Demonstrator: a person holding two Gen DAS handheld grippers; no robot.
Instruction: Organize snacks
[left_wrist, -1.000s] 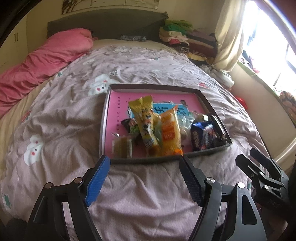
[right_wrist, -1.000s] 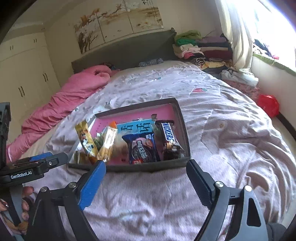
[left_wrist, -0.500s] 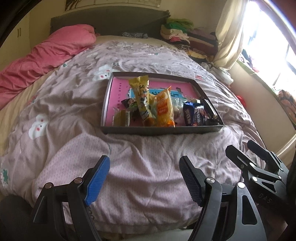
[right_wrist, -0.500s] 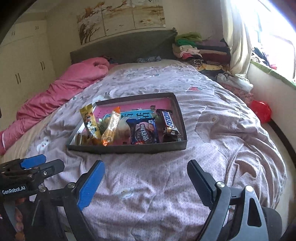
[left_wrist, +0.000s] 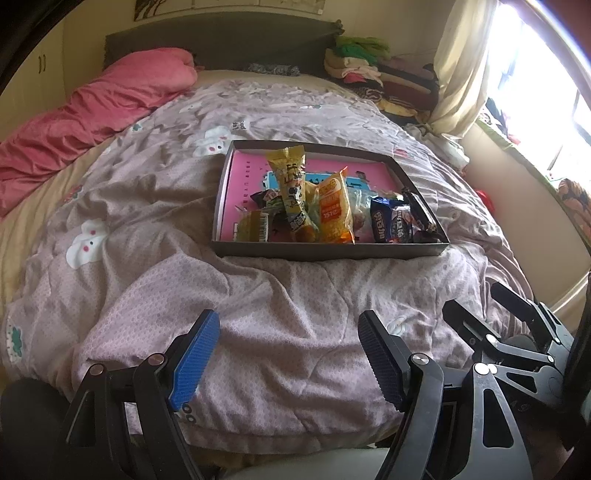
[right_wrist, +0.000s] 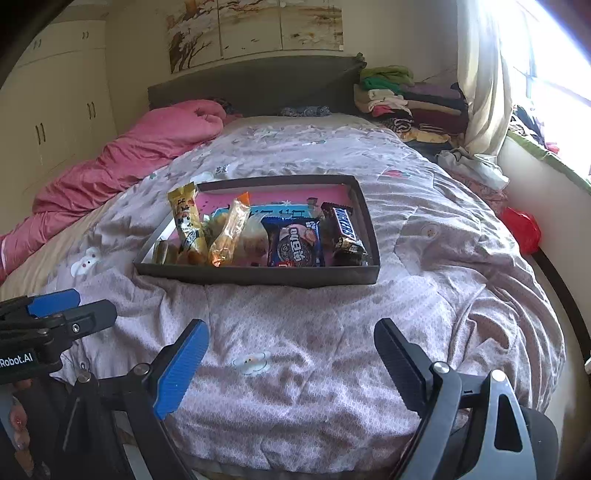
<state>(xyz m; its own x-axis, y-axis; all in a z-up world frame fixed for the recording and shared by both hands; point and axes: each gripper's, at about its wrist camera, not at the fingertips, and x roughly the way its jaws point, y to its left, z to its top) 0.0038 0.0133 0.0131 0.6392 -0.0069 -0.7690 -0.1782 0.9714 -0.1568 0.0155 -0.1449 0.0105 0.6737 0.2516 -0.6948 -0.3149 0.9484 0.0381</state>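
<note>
A dark shallow tray (left_wrist: 328, 254) with a pink bottom lies on the bed; it also shows in the right wrist view (right_wrist: 258, 276). It holds a yellow stick snack (left_wrist: 293, 195), an orange packet (left_wrist: 332, 210), a blue Oreo pack (right_wrist: 295, 243), a Snickers bar (right_wrist: 341, 227) and smaller wrapped snacks. My left gripper (left_wrist: 286, 356) is open and empty, well short of the tray near the bed's foot. My right gripper (right_wrist: 291, 365) is open and empty, also short of the tray.
A mauve patterned quilt (left_wrist: 166, 229) covers the bed. A pink duvet (left_wrist: 92, 110) lies bunched at the left. Folded clothes (right_wrist: 402, 99) are stacked by the headboard at the right. A curtain and window are at the right. A red bag (right_wrist: 522, 229) lies on the floor.
Both grippers have drawn back from the tray toward the foot of the bed. The tray now looks smaller and farther off. Both stay open and empty.
</note>
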